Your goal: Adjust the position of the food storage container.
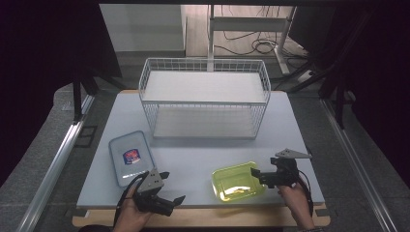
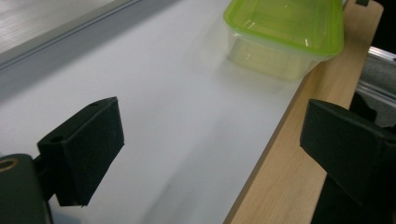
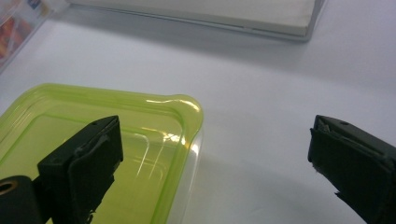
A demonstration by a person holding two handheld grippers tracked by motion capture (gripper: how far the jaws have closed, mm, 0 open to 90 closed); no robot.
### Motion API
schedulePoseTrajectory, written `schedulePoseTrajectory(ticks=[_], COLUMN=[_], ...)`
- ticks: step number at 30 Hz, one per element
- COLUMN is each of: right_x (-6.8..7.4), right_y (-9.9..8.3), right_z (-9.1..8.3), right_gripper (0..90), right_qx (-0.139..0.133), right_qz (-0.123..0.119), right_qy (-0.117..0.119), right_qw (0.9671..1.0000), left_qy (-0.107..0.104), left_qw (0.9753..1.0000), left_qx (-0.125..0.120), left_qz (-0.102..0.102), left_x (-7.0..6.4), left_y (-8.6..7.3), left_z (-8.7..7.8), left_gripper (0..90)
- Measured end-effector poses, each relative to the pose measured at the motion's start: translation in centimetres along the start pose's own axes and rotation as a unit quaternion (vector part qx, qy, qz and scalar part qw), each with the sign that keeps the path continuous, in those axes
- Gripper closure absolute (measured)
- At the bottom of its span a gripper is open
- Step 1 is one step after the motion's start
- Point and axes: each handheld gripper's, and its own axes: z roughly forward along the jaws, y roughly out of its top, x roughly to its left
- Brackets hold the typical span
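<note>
High view: my right gripper point(image 1: 257, 175), jaws wide apart and holding nothing, straddles the near corner of a translucent lime-green plastic container point(image 1: 238, 182).

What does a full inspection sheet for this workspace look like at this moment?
Surface: pale table, wooden strip along the near edge.
Job's things: green box, lid on, near the right front edge; blue box, lid on, at left.
Clutter: nothing seen.
Grippers: left gripper open, above the near edge; right gripper open, one jaw over the green box's corner.
Cables: black leads trail from both grippers; loose cables on the floor behind.
Surroundings: white wire shelf at the back, both levels bare; dark curtains at the sides.
</note>
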Motion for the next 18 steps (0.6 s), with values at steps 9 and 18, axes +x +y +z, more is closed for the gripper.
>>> schedulePoseTrajectory(ticks=[9,18], right_x=[0.6,1.9], right_y=[0.0,0.5], right_z=[0.6,0.3], right_gripper=[0.2,2.2], right_qx=[0.009,0.057], right_qz=[-0.008,-0.035], right_qy=[-0.022,-0.005], right_qw=[0.9997,0.9977], left_qy=[0.020,0.023], left_qw=[0.9998,0.9996], left_qx=[0.008,0.008], left_qz=[0.005,0.010], left_x=[0.5,0.6], left_y=[-0.7,-0.8], left_z=[0.3,0.3], left_gripper=[5.8,5.0])
